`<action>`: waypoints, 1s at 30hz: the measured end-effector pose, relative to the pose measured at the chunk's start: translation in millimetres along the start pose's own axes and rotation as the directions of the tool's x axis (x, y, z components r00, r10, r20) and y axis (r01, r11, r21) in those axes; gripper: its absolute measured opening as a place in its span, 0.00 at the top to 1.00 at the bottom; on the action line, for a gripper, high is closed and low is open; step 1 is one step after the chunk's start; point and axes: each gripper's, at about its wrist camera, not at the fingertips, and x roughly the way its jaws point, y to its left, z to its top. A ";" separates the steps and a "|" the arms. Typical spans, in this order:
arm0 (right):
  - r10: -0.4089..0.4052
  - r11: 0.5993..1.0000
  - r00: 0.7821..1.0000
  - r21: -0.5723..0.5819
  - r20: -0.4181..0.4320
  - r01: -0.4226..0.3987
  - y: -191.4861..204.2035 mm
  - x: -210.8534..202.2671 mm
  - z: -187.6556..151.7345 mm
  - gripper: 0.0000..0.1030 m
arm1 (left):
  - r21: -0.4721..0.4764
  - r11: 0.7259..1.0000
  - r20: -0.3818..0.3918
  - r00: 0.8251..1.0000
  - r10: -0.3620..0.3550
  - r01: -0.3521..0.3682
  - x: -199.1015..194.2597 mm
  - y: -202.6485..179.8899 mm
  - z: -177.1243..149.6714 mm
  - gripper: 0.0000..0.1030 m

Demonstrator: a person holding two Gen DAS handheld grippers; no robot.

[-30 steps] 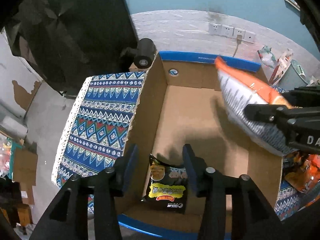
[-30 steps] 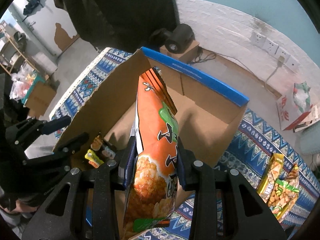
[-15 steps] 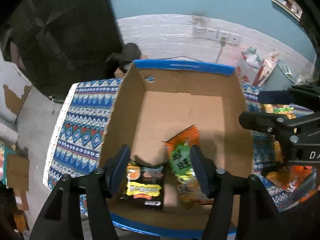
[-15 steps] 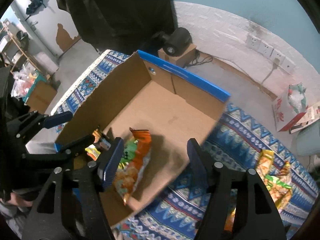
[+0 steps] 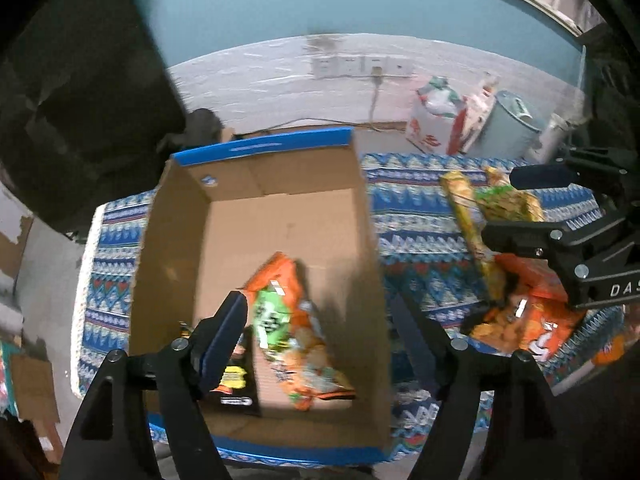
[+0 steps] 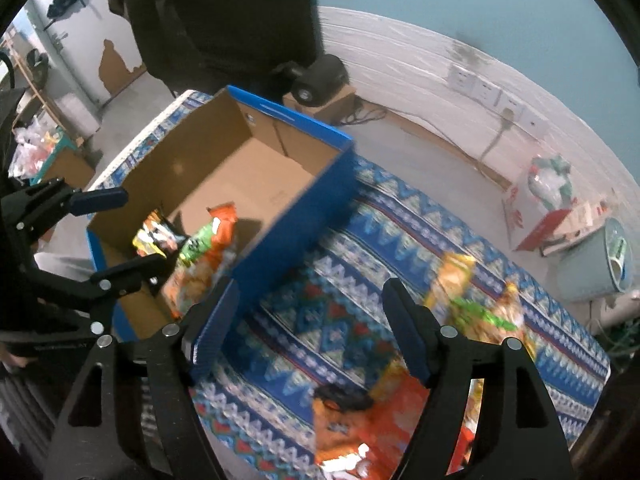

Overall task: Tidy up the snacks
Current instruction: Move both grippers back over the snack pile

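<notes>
An open cardboard box (image 5: 280,224) with blue edges sits on a patterned blue cloth (image 6: 360,248). Inside it lie an orange-and-green snack bag (image 5: 296,332) and a black snack bag (image 5: 234,384). Both bags show in the right wrist view too (image 6: 204,248). My left gripper (image 5: 320,320) is open and empty above the box's near end. My right gripper (image 6: 310,308) is open and empty over the cloth, right of the box. Loose snack bags lie on the cloth: orange ones (image 6: 380,412) near my right gripper and yellow-green ones (image 6: 472,300) farther right.
A white brick wall with sockets (image 5: 360,66) is at the back. A carton and bags (image 5: 440,120) and a grey bin (image 6: 596,260) stand at the back right. A black roll on a small cardboard box (image 6: 320,80) sits behind the box.
My right gripper let the orange bag go into the box, opened, and moved right over the cloth. My left gripper opened wider and shifted right above the box.
</notes>
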 end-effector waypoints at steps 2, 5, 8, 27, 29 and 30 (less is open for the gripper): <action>-0.008 1.000 1.000 0.013 -0.002 0.008 -11.5 -5.3 -10.2 0.27 | 0.017 1.000 -0.018 1.000 -0.016 0.016 3.1 -12.7 0.4 0.25; -0.019 0.999 1.000 0.036 -0.005 0.020 -27.7 -12.0 -25.2 0.27 | 0.027 0.999 -0.042 0.998 -0.043 0.044 5.9 -28.4 -2.2 0.25; -0.029 0.998 1.000 0.060 -0.010 0.030 -44.0 -18.3 -40.5 0.27 | 0.028 0.997 -0.073 0.995 -0.065 0.067 11.3 -42.2 -3.3 0.25; -0.032 0.999 0.994 0.036 -0.100 0.035 -84.3 -23.2 -128.7 0.27 | 0.021 0.990 -0.273 0.954 -0.126 0.137 50.7 -124.6 -39.0 0.24; -0.038 0.999 0.993 0.025 -0.114 0.041 -86.2 -19.0 -134.2 0.27 | -0.008 0.988 -0.293 0.945 -0.147 0.152 55.1 -127.6 -43.4 0.22; -0.041 0.999 0.992 0.023 -0.119 0.044 -87.1 -16.9 -135.9 0.27 | -0.018 0.987 -0.300 0.941 -0.156 0.158 57.0 -129.0 -45.4 0.21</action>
